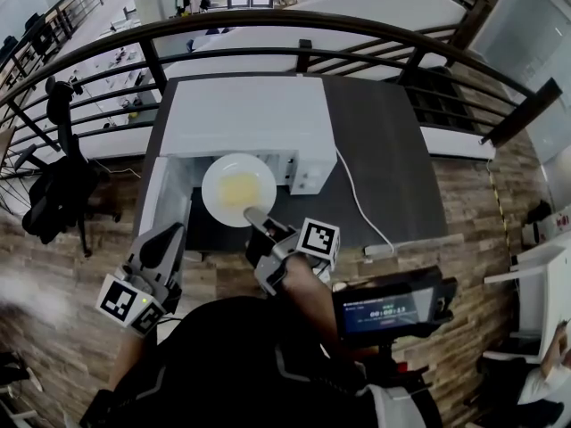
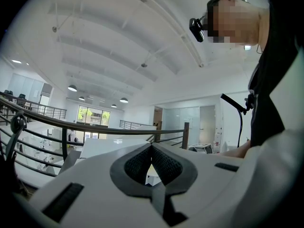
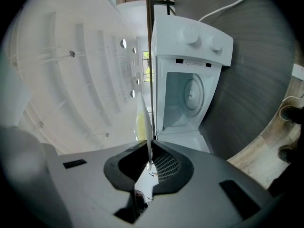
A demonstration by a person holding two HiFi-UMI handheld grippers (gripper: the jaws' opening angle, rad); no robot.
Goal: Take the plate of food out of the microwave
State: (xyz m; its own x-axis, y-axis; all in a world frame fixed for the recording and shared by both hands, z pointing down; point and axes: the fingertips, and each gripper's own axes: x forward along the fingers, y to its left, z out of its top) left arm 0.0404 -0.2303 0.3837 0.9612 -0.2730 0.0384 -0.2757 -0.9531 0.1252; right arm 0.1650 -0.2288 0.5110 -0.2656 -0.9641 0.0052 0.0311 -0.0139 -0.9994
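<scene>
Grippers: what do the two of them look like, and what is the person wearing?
Both the left gripper and the right gripper have pale grey plastic bodies with dark, ribbed pads set in a black-rimmed hollow. Each carries a white cube with black square markers. The person wears a black top.

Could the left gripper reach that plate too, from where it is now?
Probably yes: nothing stands between the left gripper and the plate, held at its rim by the right gripper. But it points upward, jaws shut, so it must turn and open first.
</scene>
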